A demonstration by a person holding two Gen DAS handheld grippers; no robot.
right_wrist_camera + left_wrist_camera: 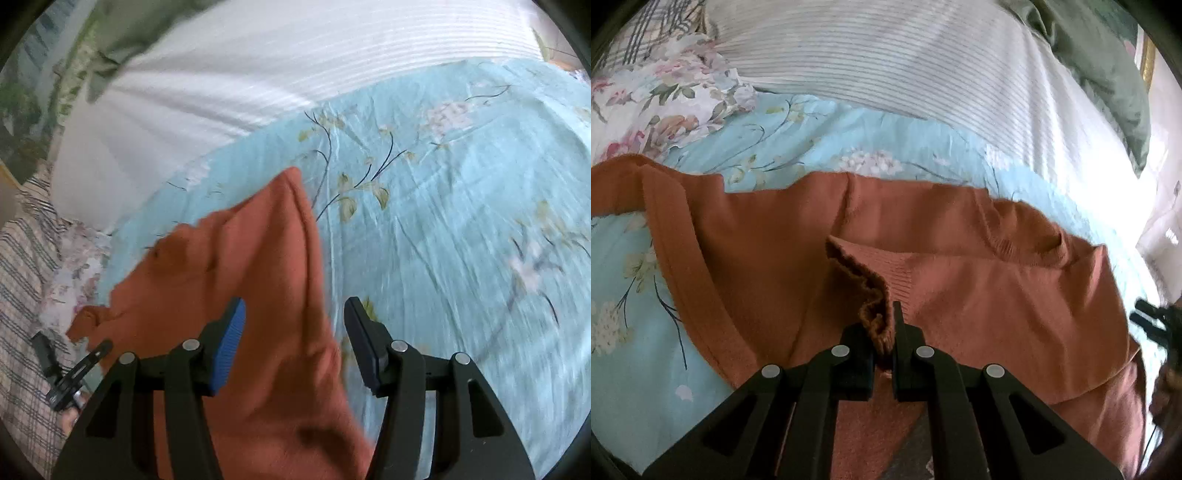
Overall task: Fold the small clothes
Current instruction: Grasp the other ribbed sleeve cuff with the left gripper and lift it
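Observation:
An orange knit sweater [979, 295] lies spread on a light blue floral bedsheet [798, 140]. My left gripper [884, 332] is shut on the ribbed hem of the sweater, which bunches up between its fingers and is lifted a little over the rest of the garment. In the right wrist view the sweater [258, 295] runs under and between my right gripper [295, 321], whose jaws stand wide open above the cloth, one blue pad [231, 343] over the fabric. The left gripper [70, 373] shows at that view's lower left.
A white striped pillow [905, 62] lies beyond the sweater, with a green cloth [1108, 74] at the far right and a flowered cover [665, 103] at the left. A plaid fabric [26, 295] lies at the left of the right wrist view.

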